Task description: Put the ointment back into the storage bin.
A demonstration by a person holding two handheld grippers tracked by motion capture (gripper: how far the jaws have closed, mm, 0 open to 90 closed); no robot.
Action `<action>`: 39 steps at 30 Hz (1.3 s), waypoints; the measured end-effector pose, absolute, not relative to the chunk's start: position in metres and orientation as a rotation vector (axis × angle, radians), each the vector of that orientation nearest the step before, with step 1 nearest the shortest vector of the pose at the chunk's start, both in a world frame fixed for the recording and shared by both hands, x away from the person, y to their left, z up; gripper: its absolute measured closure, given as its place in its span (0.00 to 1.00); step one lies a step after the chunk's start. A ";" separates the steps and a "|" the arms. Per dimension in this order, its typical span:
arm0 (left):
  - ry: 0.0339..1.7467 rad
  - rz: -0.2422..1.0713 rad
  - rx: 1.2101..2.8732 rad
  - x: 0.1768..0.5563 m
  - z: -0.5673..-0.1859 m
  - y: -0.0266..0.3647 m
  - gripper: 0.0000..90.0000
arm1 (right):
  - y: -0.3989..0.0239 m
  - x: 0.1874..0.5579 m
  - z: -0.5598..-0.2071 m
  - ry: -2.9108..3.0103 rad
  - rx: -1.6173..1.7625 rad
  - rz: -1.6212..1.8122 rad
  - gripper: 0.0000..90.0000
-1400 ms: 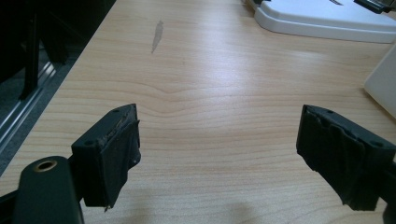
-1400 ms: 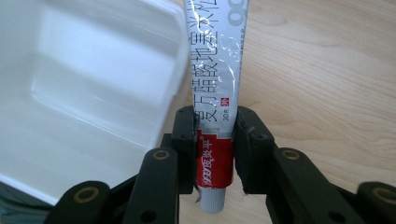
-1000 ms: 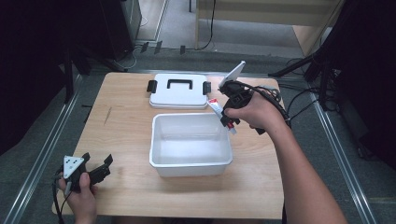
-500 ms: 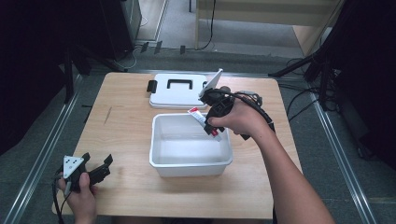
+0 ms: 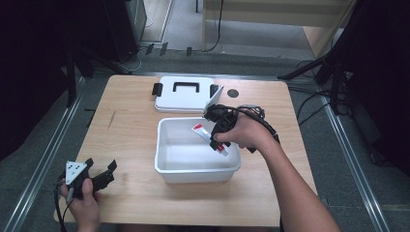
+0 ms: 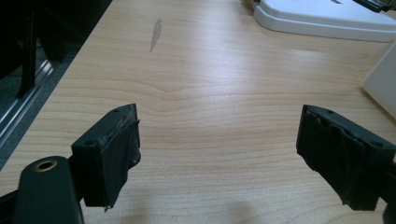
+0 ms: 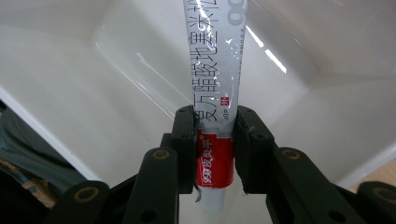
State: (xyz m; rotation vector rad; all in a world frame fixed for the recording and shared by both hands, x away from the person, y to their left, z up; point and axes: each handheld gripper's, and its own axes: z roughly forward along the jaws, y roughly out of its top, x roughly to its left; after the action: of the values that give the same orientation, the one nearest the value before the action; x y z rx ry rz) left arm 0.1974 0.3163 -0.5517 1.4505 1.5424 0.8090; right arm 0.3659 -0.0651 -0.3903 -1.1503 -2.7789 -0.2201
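Toothpaste-style tube (image 7: pixel 215 93), white with a red band and printed lettering, is pinched between the jaws of the right gripper (image 7: pixel 215 144), which press on it from both sides near its red end. In the high view the tube (image 5: pixel 205 135) slants down inside the open white bin (image 5: pixel 167 166) at the middle of the wooden table (image 5: pixel 130 135). The bin's lid (image 5: pixel 181 96) lies flat just behind it. The left gripper (image 6: pixel 219 154) rests near the table's front left corner, jaws spread wide over bare wood.
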 end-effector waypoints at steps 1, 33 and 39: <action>1.542 0.811 1.451 0.197 -0.552 0.316 0.16 | -0.065 0.366 -0.393 -2.784 -1.144 -0.213 0.81; 1.540 0.802 1.453 0.197 -0.552 0.317 0.16 | -0.048 0.369 -0.465 -2.952 -1.059 -0.053 0.80; 1.540 0.803 1.455 0.197 -0.552 0.317 0.16 | -0.048 0.371 -0.467 -2.955 -1.104 -0.025 0.80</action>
State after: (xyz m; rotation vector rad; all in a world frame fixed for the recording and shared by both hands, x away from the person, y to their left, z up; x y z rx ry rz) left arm 0.1975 0.3167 -0.5518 1.4547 1.5398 0.8027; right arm 0.3707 -0.0485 -0.4669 -1.1039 -2.9547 -0.0245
